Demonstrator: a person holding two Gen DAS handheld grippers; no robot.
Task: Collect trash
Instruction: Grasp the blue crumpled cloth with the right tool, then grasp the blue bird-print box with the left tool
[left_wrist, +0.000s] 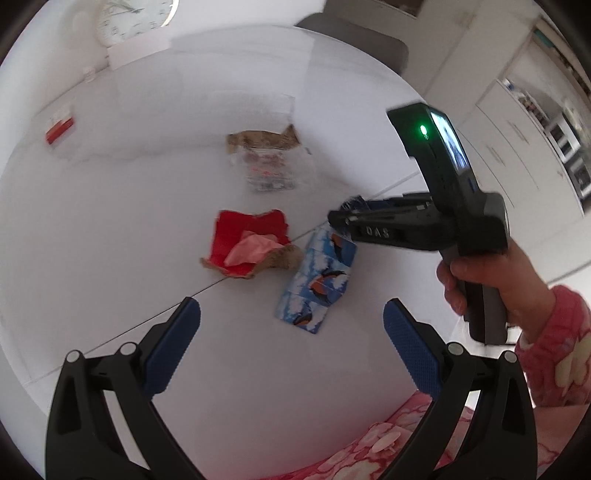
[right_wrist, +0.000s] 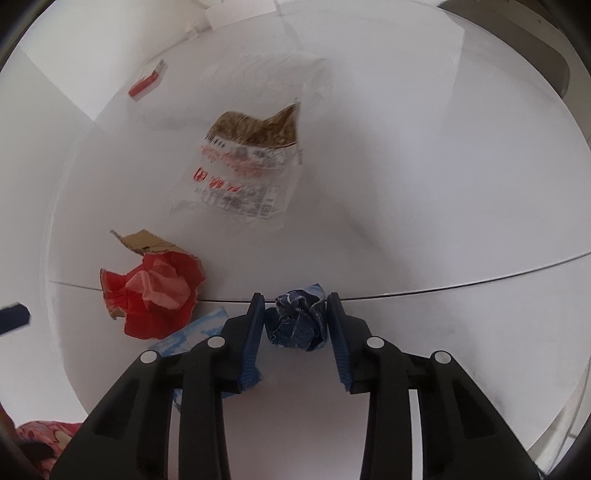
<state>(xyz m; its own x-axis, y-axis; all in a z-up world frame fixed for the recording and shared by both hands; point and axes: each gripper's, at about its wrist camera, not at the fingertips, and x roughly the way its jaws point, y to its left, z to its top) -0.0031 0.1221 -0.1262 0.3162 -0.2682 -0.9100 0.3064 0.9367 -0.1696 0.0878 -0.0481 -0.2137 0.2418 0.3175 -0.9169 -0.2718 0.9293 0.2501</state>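
Observation:
A crumpled dark blue paper ball (right_wrist: 297, 321) lies on the white table (right_wrist: 406, 184), and my right gripper (right_wrist: 295, 317) is shut on it, a pad pressing each side. In the left wrist view that right gripper (left_wrist: 338, 218) reaches in from the right, held by a hand in a pink sleeve, with the ball (left_wrist: 354, 202) at its tips. My left gripper (left_wrist: 291, 306) hangs open above the table, nothing between its fingers. Beyond it lie a blue bird-printed paper (left_wrist: 317, 284), a torn red card with pink tissue (left_wrist: 251, 243) and a clear printed wrapper (left_wrist: 267, 166).
A red and white box (left_wrist: 59, 127) sits at the far left by the wall, and a clock (left_wrist: 136, 14) stands at the back. A grey chair (left_wrist: 354, 37) is behind the table, white cabinets (left_wrist: 517, 147) to the right. A seam crosses the tabletop.

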